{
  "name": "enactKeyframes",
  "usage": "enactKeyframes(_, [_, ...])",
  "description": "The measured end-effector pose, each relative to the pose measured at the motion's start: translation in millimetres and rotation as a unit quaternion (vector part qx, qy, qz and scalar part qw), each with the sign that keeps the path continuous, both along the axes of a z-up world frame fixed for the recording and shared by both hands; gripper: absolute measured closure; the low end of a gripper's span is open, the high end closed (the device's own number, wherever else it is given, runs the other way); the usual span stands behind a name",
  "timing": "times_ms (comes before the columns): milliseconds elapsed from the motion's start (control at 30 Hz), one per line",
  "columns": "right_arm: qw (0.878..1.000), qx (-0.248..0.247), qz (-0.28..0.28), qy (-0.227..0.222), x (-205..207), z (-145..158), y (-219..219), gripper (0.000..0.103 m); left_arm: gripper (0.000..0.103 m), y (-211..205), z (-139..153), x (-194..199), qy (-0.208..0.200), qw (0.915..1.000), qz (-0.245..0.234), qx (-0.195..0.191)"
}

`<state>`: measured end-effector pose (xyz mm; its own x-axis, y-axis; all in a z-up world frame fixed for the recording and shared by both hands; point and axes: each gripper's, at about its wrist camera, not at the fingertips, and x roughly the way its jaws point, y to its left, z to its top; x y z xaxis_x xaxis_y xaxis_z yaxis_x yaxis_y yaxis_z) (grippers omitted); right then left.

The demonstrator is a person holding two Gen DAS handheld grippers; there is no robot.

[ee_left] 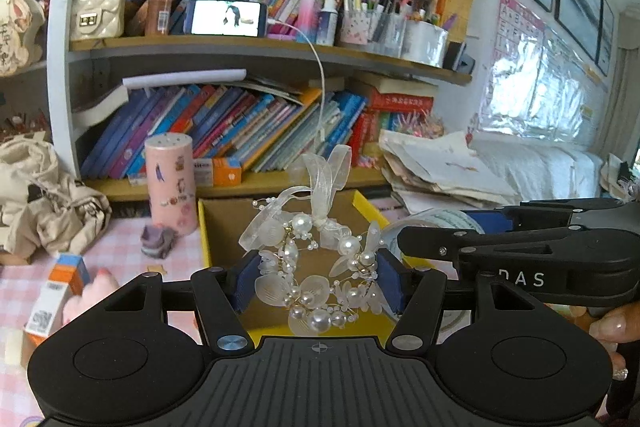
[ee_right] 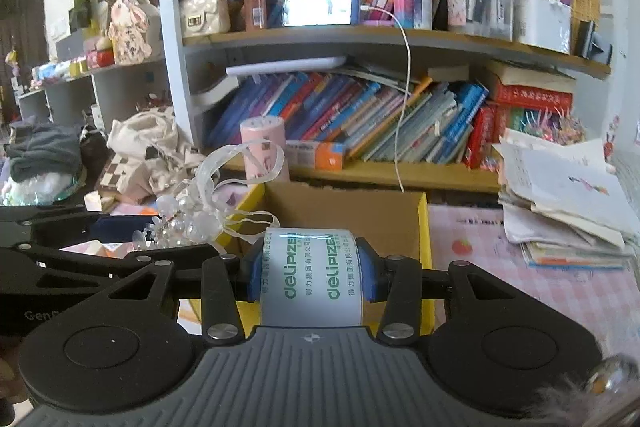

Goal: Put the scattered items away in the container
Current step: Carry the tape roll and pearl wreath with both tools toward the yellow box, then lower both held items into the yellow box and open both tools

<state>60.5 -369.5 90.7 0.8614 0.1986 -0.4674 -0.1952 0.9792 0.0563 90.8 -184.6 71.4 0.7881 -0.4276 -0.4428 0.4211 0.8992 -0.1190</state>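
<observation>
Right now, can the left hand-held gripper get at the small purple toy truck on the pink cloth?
Probably not yet. The left hand-held gripper is shut on the pearl headpiece over the cardboard box. The purple toy truck lies uncovered to its left.

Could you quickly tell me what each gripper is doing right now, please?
Left gripper: closed on the pearl wreath, above the box.
Right gripper: closed on the tape roll, also above the box.
</observation>
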Motion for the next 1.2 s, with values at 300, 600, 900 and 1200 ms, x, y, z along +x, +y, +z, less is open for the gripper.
enactKeyframes(300, [1.0, 0.011, 0.024, 0.008, 50, 1, -13, 0.061, 0.043, -10, -1, 37, 0.011, 0.9994, 0.029, 0.013])
enactKeyframes(600, [0.997, 0.005, 0.044, 0.06, 112, -23, -19, 0.061, 0.042, -23, -26, 79, 0.046, 0.9967, 0.033, 0.058])
enactKeyframes(900, [0.988, -0.056, 0.074, 0.122, 166, -60, -10, 0.061, 0.042, -40, -56, 117, 0.09, 0.989, 0.014, 0.117])
enactKeyframes(1200, [0.968, -0.115, 0.115, 0.192, 215, -91, 0, 0.061, 0.042, -65, -78, 146, 0.122, 0.9726, -0.034, 0.195])
